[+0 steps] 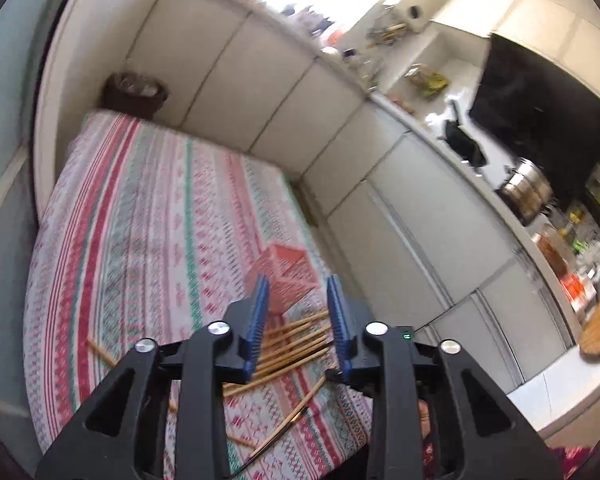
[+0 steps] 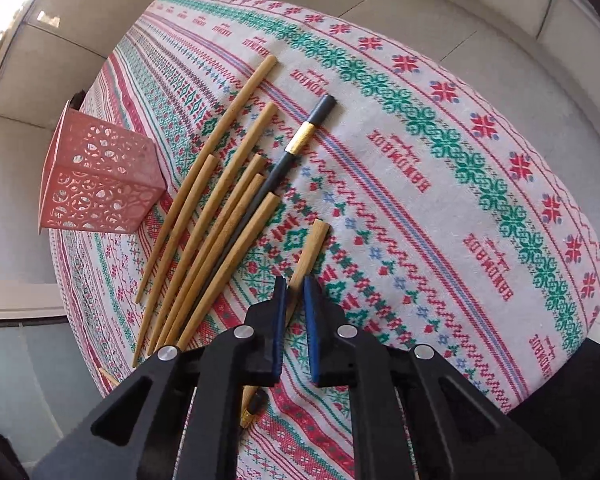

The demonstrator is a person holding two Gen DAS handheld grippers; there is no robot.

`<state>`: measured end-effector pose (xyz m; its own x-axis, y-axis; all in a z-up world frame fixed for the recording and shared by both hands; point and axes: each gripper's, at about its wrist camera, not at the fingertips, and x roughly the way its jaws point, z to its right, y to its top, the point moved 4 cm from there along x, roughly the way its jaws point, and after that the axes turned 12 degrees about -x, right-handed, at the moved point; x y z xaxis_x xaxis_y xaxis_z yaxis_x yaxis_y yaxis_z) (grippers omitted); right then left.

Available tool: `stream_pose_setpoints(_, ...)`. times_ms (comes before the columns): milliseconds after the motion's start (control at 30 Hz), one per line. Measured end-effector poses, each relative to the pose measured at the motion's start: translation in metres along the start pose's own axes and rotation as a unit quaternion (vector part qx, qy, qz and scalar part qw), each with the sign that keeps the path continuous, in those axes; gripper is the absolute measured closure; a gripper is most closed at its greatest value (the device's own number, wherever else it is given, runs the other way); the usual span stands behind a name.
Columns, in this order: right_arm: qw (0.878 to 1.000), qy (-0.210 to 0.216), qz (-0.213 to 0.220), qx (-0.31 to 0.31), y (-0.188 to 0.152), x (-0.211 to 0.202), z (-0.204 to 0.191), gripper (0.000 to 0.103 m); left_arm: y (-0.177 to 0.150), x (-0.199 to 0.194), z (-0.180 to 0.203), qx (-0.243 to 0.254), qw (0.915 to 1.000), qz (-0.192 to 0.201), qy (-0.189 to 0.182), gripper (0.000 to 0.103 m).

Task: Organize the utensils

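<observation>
Right wrist view: your right claw [image 2: 296, 286] pinched one bamboo chopstick [image 2: 310, 250], its lower end hidden behind the blades. To its left lay more chopsticks [image 2: 220, 216], then the pink basket [image 2: 96, 184]. Your left claw [image 1: 300, 300] stood spread, blurred.

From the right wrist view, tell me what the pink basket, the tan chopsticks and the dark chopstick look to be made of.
Pink basket: likely moulded plastic, matte; thin walls pierced with a regular cut-out pattern.
Tan chopsticks: probably bamboo or wood, unvarnished; pale tan, dull surface, squared ends.
Dark chopstick: unclear, perhaps lacquered wood or plastic; smooth charcoal shaft with a shiny gold band, possibly metal or foil.
</observation>
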<state>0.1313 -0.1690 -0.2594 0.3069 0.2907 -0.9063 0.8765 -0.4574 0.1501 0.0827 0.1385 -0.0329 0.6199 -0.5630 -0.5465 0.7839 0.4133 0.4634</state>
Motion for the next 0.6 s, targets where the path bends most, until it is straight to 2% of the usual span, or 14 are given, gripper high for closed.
stream_pose_setpoints(33, 1.0, 0.006, -0.003, 0.003, 0.0, -0.001, 0.004, 0.094, -0.001, 0.015, -0.021, -0.033, 0.9979, -0.025, 0.05, 0.063)
stream_pose_setpoints(67, 1.0, 0.009, -0.006, 0.004, 0.002, -0.004, 0.008, 0.094, -0.003, 0.028, -0.039, -0.055, 0.9926, -0.044, 0.099, 0.063)
stream_pose_setpoints(133, 1.0, 0.015, -0.011, -0.001, -0.001, -0.006, 0.013, 0.094, -0.01, 0.052, -0.075, -0.084, 0.977, -0.077, 0.18, 0.058)
stream_pose_setpoints(200, 1.0, 0.026, -0.013, -0.005, -0.009, -0.015, 0.027, 0.094, -0.018, 0.072, -0.108, -0.12, 0.9573, -0.11, 0.239, 0.058)
stream_pose_setpoints(267, 0.999, 0.035, -0.014, -0.01, -0.012, -0.022, 0.038, 0.094, -0.022, 0.082, -0.13, -0.141, 0.944, -0.118, 0.274, 0.058)
stream_pose_setpoints(500, 0.998, 0.052, -0.026, -0.008, -0.01, -0.022, 0.047, 0.093, -0.012, 0.1, -0.181, -0.199, 0.9002, -0.09, 0.377, 0.058)
stream_pose_setpoints(600, 0.998, 0.048, -0.032, -0.008, -0.009, -0.023, 0.048, 0.092, -0.007, 0.109, -0.179, -0.179, 0.8905, -0.08, 0.411, 0.056)
